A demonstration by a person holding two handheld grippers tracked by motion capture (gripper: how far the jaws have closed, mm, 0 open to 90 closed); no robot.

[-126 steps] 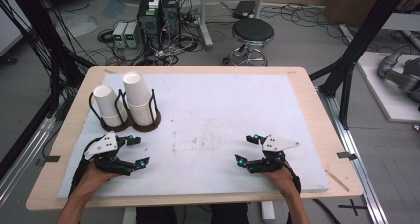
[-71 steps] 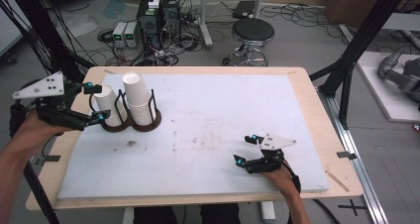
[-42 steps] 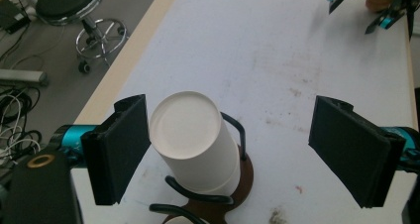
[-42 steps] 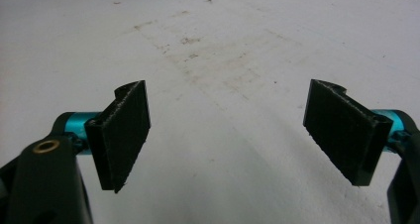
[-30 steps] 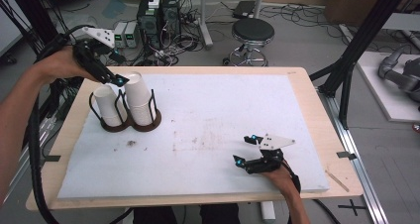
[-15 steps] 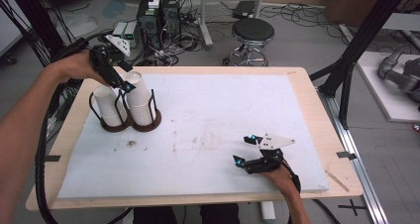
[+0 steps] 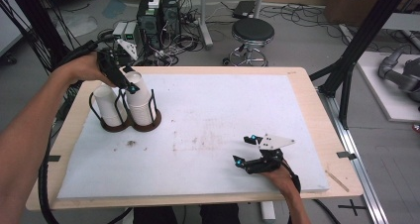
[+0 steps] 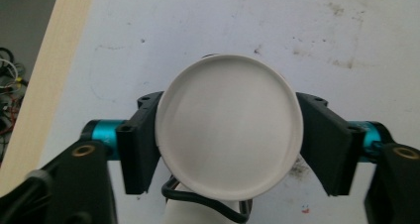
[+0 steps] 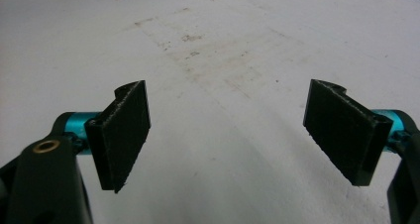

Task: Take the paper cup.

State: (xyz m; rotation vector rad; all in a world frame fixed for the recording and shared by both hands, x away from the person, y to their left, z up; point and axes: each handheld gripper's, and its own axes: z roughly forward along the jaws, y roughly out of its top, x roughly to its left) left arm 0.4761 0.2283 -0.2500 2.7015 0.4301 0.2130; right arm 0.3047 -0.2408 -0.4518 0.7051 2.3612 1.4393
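Note:
Two stacks of white paper cups stand upside down in black wire holders on round brown bases at the mat's far left. My left gripper reaches down over the right stack. In the left gripper view the round cup bottom sits between the jaws, which stand wide on either side of it with my left gripper open. The left stack stands free beside it. My right gripper rests open on the mat near the front right, and the right gripper view shows bare stained mat between its jaws.
A white mat covers most of the wooden table. On the floor behind the table are a black stool, computer cases and tangled cables. Black frame legs stand at the right.
My left gripper rose from the front left of the mat, swung up behind the cup holders and has come down over the right stack. The right gripper has stayed still.

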